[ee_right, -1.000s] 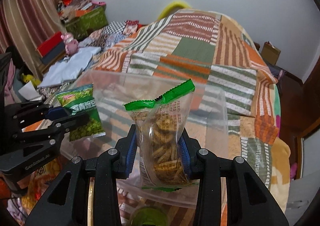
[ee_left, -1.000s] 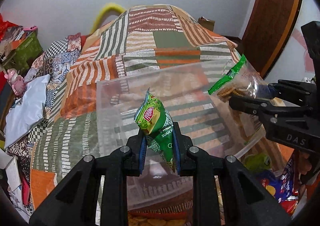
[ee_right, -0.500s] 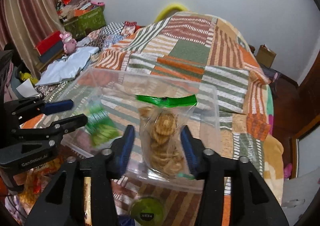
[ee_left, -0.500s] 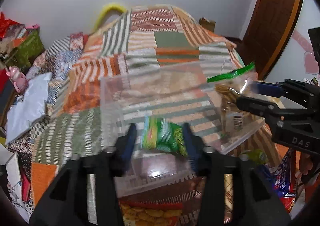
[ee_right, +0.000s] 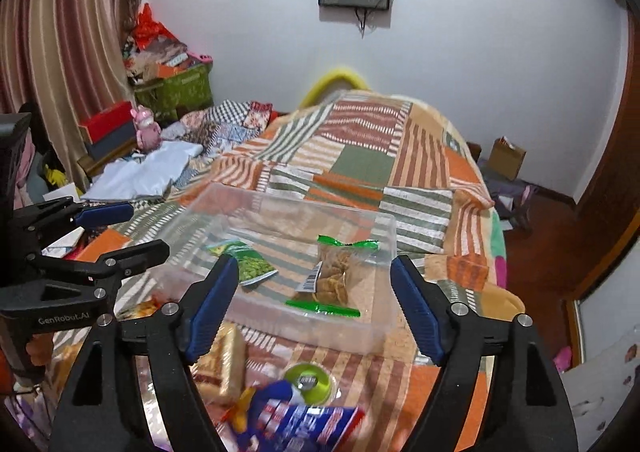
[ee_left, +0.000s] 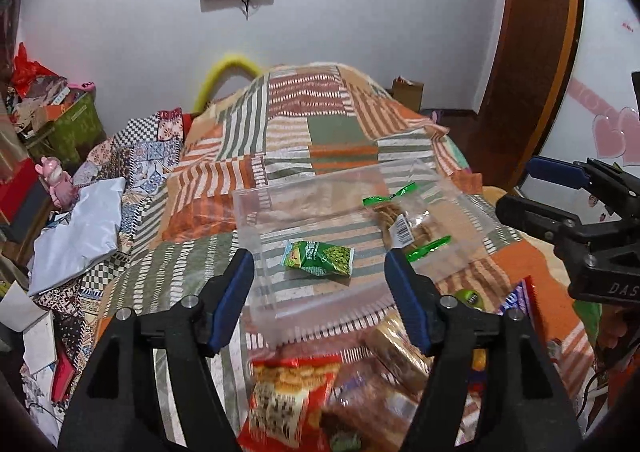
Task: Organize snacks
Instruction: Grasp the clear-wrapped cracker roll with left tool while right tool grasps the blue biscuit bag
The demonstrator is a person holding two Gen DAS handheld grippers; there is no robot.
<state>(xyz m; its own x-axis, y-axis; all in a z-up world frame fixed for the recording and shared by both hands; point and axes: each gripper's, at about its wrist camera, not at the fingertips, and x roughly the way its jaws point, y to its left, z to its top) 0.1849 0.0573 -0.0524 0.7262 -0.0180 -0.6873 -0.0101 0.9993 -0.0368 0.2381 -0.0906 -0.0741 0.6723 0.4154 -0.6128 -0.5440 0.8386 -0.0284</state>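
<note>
The small green foil packet of peas (ee_left: 319, 258) lies flat on the floor of the clear rectangular plastic tub (ee_left: 256, 248), toward the tub's left side as the person faces it. Its long axis runs across the tub, roughly parallel to the near wall. Beside it but apart, toward the right side, lies the clear bag of brown biscuits with green sealed ends (ee_left: 404, 224), its long axis running from near wall to far wall. Both are already put away.

The tub sits on the patchwork bedspread in orange, green and cream stripes (ee_left: 328, 132), near the foot edge of the bed. What is left to sort lies closer to the person than the tub, between its near wall and the foot edge: a red packet of crackers (ee_left: 284, 400), a tan wrapped bar (ee_right: 224, 364), a round green-lidded cup (ee_right: 310, 382) and a blue and red packet (ee_right: 304, 426).

The left tongs (ee_left: 320, 300) stand released with nothing between them, their jaws having just been opening, and hover above the tub's near wall with the red packet directly below and nearer in. The right tongs (ee_right: 314, 304) are likewise released and empty, jaws just opened, with the green-lidded cup and blue packet right beneath.

So I judge the next pick lies downward and back toward the person: red packet nearer the left hand, cup and blue packet nearer the right.
</note>
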